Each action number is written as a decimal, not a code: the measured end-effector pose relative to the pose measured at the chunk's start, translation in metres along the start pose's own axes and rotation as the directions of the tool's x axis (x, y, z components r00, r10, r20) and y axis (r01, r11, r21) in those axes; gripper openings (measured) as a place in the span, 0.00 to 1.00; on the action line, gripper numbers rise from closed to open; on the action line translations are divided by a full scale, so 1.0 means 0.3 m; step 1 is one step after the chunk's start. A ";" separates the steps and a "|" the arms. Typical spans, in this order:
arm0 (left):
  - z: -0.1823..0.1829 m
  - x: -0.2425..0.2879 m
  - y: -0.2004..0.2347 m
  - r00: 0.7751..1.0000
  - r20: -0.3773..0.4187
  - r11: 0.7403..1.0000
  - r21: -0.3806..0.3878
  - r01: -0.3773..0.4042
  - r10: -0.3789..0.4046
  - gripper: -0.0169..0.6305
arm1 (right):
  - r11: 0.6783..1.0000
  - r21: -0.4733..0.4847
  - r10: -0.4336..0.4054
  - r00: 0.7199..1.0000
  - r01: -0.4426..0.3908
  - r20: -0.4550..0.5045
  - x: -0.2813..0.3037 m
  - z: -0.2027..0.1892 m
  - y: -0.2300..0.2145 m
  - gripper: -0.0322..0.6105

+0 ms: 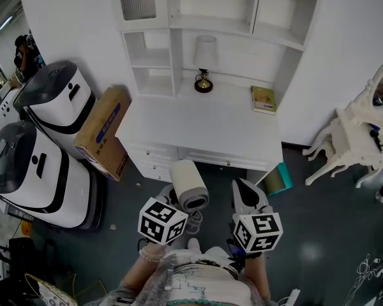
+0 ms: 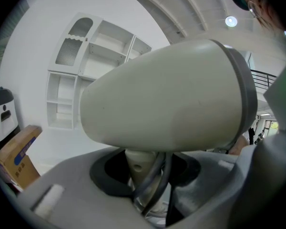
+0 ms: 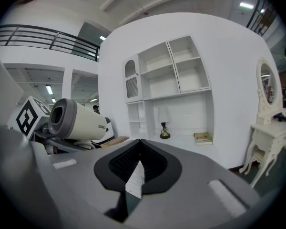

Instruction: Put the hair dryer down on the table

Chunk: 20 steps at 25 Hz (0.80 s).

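A cream hair dryer point(image 1: 189, 185) with a grey rear ring is held in the air in front of the white table point(image 1: 198, 129), below its front edge. My left gripper point(image 1: 176, 205) is shut on the dryer's handle point(image 2: 139, 163). The grey cord runs down between the jaws beside the handle. The dryer's body point(image 2: 167, 94) fills the left gripper view. To the right of the dryer, my right gripper point(image 1: 244, 189) is shut and holds nothing. In the right gripper view the jaws point(image 3: 139, 151) meet, and the hair dryer point(image 3: 78, 120) shows at the left.
On the table stand a small lamp point(image 1: 204, 69) and a book point(image 1: 263, 99) near the shelf unit point(image 1: 210, 18). A cardboard box point(image 1: 104, 132) leans at the table's left beside two white machines point(image 1: 38, 164). A white vanity and chair point(image 1: 351, 139) stand at the right.
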<state>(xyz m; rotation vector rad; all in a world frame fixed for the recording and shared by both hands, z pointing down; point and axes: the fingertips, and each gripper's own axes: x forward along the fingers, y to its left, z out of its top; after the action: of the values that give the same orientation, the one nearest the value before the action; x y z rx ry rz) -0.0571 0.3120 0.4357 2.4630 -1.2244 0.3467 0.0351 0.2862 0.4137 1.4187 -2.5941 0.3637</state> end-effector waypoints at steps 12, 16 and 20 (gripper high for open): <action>0.011 0.026 0.024 1.000 0.002 1.000 -0.020 0.007 -0.007 0.29 | 1.000 0.005 0.003 1.000 -0.002 -0.019 0.040 -0.001 -0.010 0.09; 0.026 0.055 0.038 1.000 0.003 1.000 -0.022 0.000 0.000 0.29 | 1.000 0.004 0.013 1.000 -0.013 -0.017 0.070 0.009 -0.032 0.09; 0.052 0.095 0.060 1.000 0.004 0.999 -0.034 -0.005 0.005 0.29 | 1.000 0.002 0.027 0.999 -0.027 -0.022 0.113 0.028 -0.061 0.09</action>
<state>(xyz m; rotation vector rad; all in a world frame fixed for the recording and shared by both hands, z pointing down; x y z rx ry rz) -0.0538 0.2750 0.4363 2.4334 -1.2288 0.3195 0.0321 0.2470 0.4168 1.3736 -2.5985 0.3831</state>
